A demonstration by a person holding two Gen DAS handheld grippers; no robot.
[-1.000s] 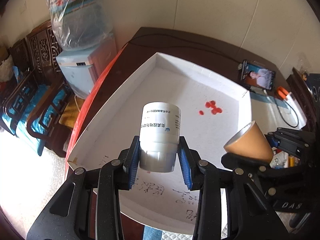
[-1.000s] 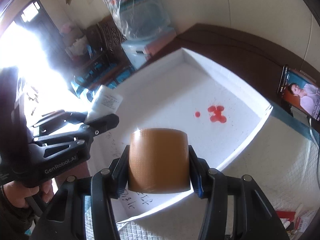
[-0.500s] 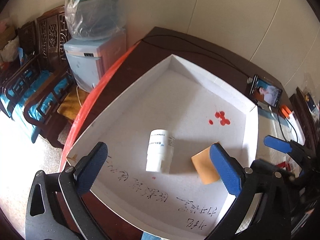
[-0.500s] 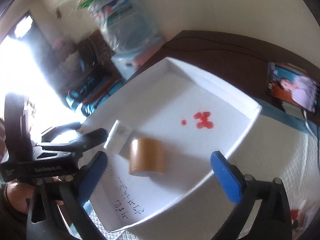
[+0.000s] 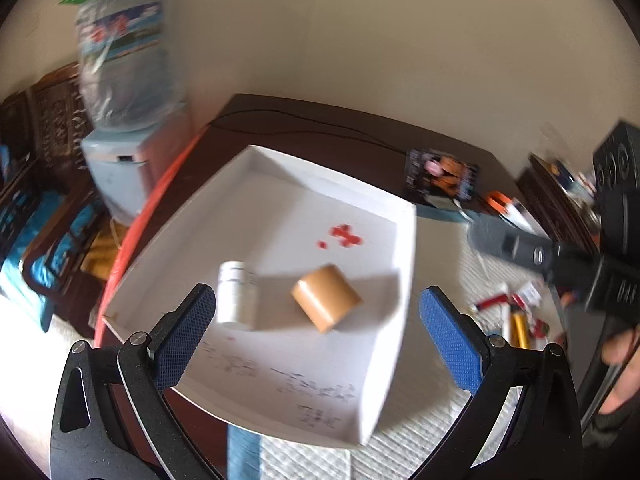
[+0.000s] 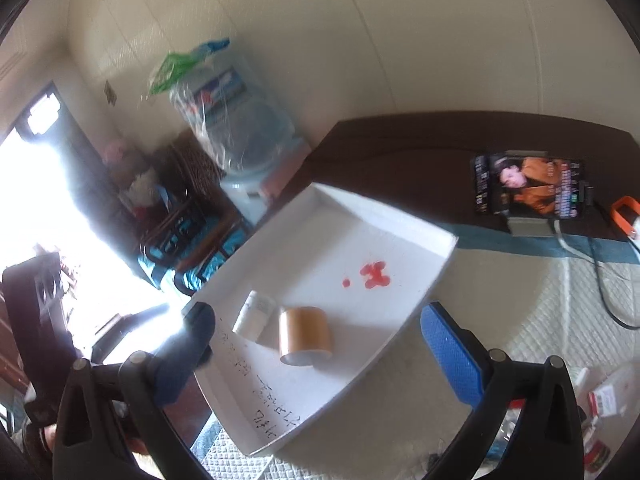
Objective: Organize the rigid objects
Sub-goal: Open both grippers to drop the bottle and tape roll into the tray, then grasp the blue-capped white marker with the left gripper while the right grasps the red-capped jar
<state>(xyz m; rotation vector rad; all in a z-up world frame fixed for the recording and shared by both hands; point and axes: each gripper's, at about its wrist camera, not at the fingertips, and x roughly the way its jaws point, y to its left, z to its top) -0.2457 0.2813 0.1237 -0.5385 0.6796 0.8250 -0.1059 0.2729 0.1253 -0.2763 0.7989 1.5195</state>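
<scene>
A white pill bottle [image 5: 236,295] [image 6: 255,315] lies on its side in the white tray [image 5: 404,240] [image 6: 400,222]. Just right of it lies a brown tape roll [image 5: 326,297] [image 6: 305,335], also on its side. My left gripper [image 5: 320,336] hangs open above and before the tray, nothing between its blue pads. My right gripper [image 6: 320,356] is open too, raised over the tray's near right edge and holding nothing. The right gripper's black body [image 5: 568,264] shows at the right of the left wrist view.
Red dots [image 5: 344,236] [image 6: 372,274] mark the tray floor, handwriting its near end. A phone [image 6: 528,190] stands propped on the dark table behind. Small items [image 5: 516,312] litter the white cloth to the right. A water dispenser [image 5: 124,128] stands left of the table.
Both grippers let go: the bottle and the tape roll went from the jaws into the tray and now lie there. Both grippers have since risen and drawn back, jaws wide.
</scene>
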